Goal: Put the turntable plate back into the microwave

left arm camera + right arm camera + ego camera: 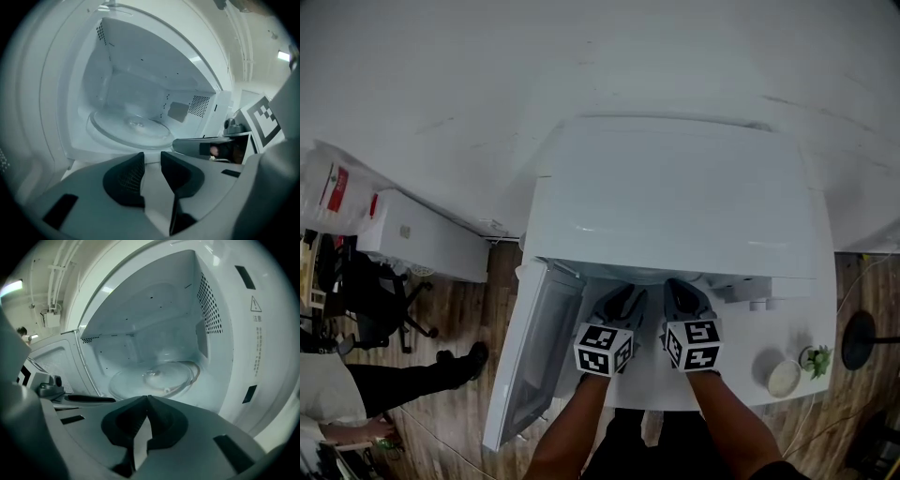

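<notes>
The white microwave stands with its door swung open to the left. The glass turntable plate lies flat on the cavity floor and also shows in the right gripper view, over its roller ring. Both grippers hover just outside the opening and point in. My left gripper is open with a narrow gap and nothing between its pads; in the head view it sits left of centre. My right gripper is shut, tips touching, holding nothing; the head view shows it alongside.
The microwave sits on a white table with a small round white dish and a little green plant at its right. On the floor to the left are a person's legs, a black chair and a white cabinet.
</notes>
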### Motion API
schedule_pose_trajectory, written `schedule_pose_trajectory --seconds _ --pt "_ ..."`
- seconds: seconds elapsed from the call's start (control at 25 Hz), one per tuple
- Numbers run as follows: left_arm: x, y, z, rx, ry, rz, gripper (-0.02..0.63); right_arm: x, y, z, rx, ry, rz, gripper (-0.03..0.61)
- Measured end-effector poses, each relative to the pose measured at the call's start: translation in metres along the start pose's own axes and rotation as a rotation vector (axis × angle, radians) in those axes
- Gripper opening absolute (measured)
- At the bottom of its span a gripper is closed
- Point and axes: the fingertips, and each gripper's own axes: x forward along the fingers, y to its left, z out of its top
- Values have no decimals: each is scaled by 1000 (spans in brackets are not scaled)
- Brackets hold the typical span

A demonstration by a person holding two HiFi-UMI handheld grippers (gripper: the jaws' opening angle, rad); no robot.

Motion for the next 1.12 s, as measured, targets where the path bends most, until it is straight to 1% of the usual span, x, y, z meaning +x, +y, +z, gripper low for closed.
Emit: schedule_pose_trajectory --seconds 0.08,0.16,0.24,0.36,0.56,0.76,0.92,1.04,1.12 --pt "-4 0 2 18 -12 19 114 -2 2 1 -9 -8 0 17" --pt "-10 0 6 35 -38 46 72 -8 3 1 -5 -20 1 17" --pt "-19 -2 12 53 -70 68 47 -17 6 5 -2 -42 6 17" --pt "-32 -11 22 95 -106 76 34 -35 13 17 -11 -82 21 17" --pt "-56 -37 44 138 -145 52 32 -75 31 44 -51 -147 54 17" --pt "-86 -65 63 172 -167 9 32 -110 46 67 -55 -193 76 17" --pt "-104 -83 79 163 -200 -11 32 -128 59 80 -89 -210 97 17" --pt "-112 -91 87 190 -223 -25 32 -140 72 88 -129 -220 126 17" --pt "-116 -96 88 198 -221 -31 32 -146 80 90 -153 -223 142 17"
